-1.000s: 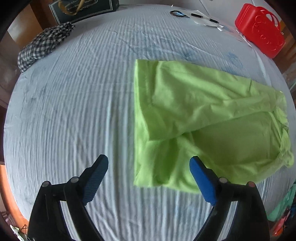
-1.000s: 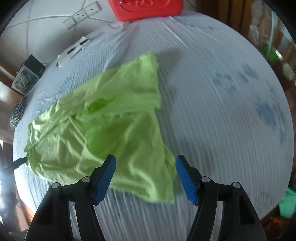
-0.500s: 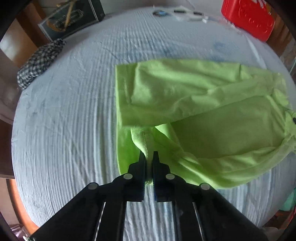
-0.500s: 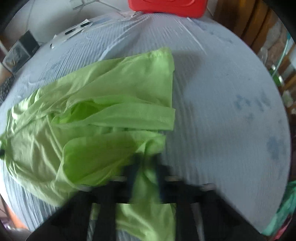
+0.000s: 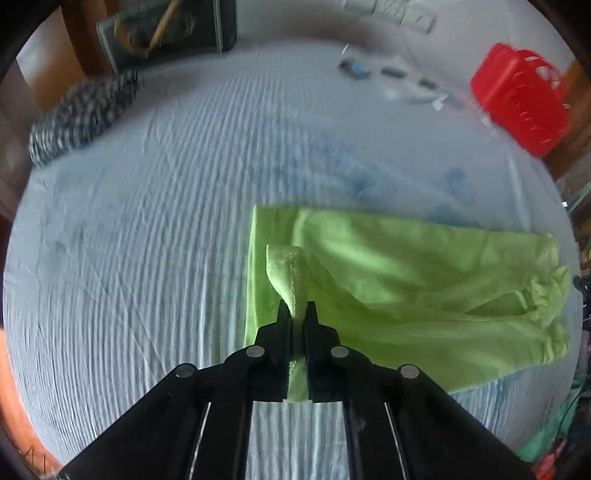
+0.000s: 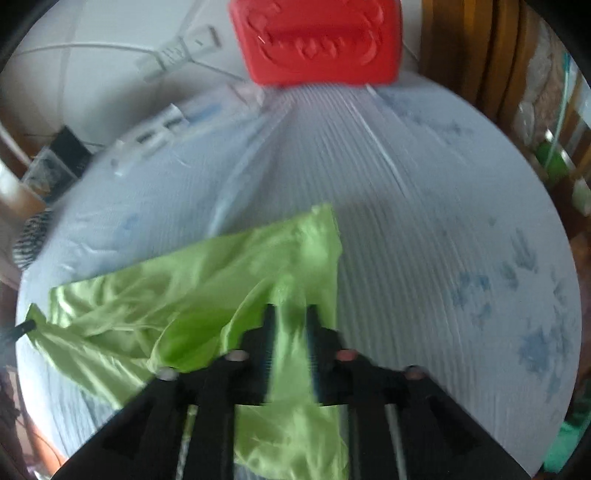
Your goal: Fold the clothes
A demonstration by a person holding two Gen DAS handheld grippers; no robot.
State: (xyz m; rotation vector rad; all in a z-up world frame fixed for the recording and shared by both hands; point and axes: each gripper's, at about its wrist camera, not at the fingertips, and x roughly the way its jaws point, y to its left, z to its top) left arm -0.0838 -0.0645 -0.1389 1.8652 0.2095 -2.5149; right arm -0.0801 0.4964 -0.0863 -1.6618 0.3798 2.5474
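A lime-green garment point(image 5: 406, 280) lies partly folded on the pale blue striped sheet point(image 5: 147, 240). My left gripper point(image 5: 296, 310) is shut on the garment's near-left corner, and a pinched flap of cloth stands up past its fingers. In the right wrist view the same green garment point(image 6: 192, 284) spreads to the left, and my right gripper point(image 6: 290, 314) is shut on its near-right corner, with cloth hanging down between and under the fingers. The right view is blurred by motion.
A red plastic case point(image 5: 521, 99) sits at the far right of the bed, also seen as the red case point(image 6: 317, 40). A checked cloth point(image 5: 81, 118) lies far left near a dark box point(image 5: 166, 33). Papers and small items point(image 5: 399, 77) lie at the back. A white power strip point(image 6: 184, 51) rests beyond.
Both grippers went from open to shut on the green garment's near corners a second ago. Since then they have lifted those corners and carried them forward; the bed's far side now shows more.
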